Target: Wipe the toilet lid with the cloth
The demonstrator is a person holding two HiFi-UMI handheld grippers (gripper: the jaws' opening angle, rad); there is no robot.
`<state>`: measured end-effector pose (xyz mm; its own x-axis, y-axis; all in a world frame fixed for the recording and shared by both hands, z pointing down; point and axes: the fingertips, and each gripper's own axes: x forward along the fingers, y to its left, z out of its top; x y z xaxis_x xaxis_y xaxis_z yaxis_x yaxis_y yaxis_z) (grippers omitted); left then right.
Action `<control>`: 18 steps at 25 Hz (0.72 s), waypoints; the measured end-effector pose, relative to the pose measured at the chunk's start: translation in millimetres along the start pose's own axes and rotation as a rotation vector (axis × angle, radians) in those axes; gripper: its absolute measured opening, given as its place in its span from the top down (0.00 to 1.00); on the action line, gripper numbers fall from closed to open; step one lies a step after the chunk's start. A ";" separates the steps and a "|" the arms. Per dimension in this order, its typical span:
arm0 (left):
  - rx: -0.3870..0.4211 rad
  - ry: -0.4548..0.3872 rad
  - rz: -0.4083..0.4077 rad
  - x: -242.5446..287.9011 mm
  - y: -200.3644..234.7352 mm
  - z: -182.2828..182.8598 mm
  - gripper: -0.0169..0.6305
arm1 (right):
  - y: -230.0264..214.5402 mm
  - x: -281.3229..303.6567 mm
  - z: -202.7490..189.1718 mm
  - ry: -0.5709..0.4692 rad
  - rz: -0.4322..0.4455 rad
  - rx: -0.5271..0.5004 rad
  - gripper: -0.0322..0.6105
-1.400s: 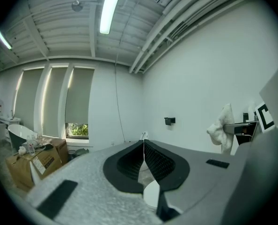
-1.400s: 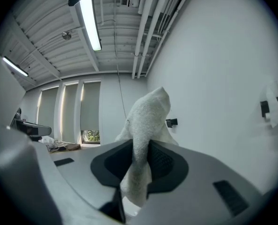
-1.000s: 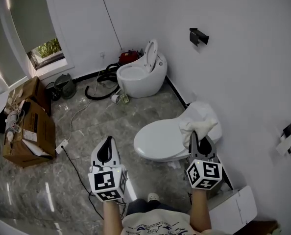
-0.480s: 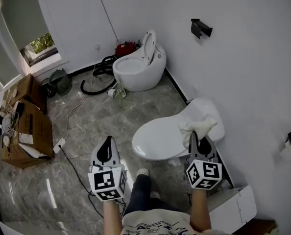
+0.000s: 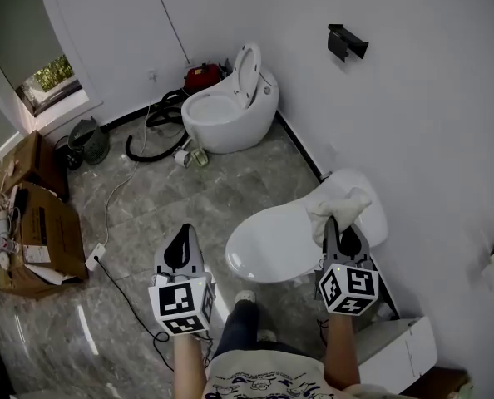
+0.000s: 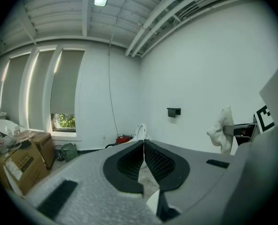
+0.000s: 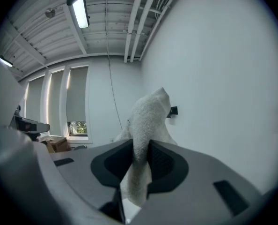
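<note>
Far to the left of the toilet lid [image 5: 268, 241], the cardboard boxes [image 5: 41, 223] carry paper labels, but the print is too small to read. I find no brand on the lid and no other writing; the cubes on the grippers show only black and white squares. The left gripper [image 5: 184, 233] hangs over the floor just left of the lid, its jaws pressed together with nothing between them. The lid is down and looks clean and dry, with no visible trace of wiping. At the rear right end of the lid, the right gripper [image 5: 333, 228] pinches the white cloth [image 5: 338, 206], which stands up loosely from the jaws. I judge that the cloth is in hand and the wiping itself remains to do.
</note>
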<state>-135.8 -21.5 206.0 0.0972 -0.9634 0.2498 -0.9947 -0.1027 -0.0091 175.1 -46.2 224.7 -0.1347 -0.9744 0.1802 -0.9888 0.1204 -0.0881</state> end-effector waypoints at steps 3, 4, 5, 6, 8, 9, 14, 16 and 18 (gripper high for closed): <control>-0.001 0.018 -0.017 26.9 14.4 1.0 0.96 | 6.5 26.2 -1.4 0.011 -0.019 0.002 0.83; -0.001 0.023 -0.023 35.3 18.2 0.9 0.96 | 8.2 34.2 -2.8 0.018 -0.024 0.002 0.83; -0.002 0.027 -0.029 43.5 21.4 0.3 0.96 | 9.4 41.5 -4.7 0.025 -0.029 0.000 0.83; -0.002 0.032 -0.034 51.3 24.1 -0.6 0.96 | 10.5 48.2 -6.7 0.033 -0.033 -0.003 0.83; -0.003 0.041 -0.043 66.5 28.6 -2.9 0.96 | 12.0 59.8 -10.7 0.047 -0.039 -0.009 0.83; -0.003 0.046 -0.048 73.7 30.3 -4.1 0.96 | 12.3 64.9 -12.8 0.053 -0.042 -0.011 0.83; 0.004 0.076 -0.058 101.9 35.0 -13.6 0.96 | 9.4 85.3 -26.0 0.087 -0.052 -0.013 0.83; 0.002 0.090 -0.057 110.3 36.2 -19.0 0.96 | 6.9 91.5 -30.9 0.101 -0.053 -0.016 0.83; 0.000 0.106 -0.056 117.8 35.8 -25.7 0.96 | 3.1 97.0 -36.2 0.114 -0.053 -0.018 0.83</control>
<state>-160.9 -132.3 260.0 0.1489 -0.9245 0.3509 -0.9877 -0.1560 0.0082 156.6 -133.5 277.4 -0.0872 -0.9515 0.2949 -0.9956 0.0733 -0.0578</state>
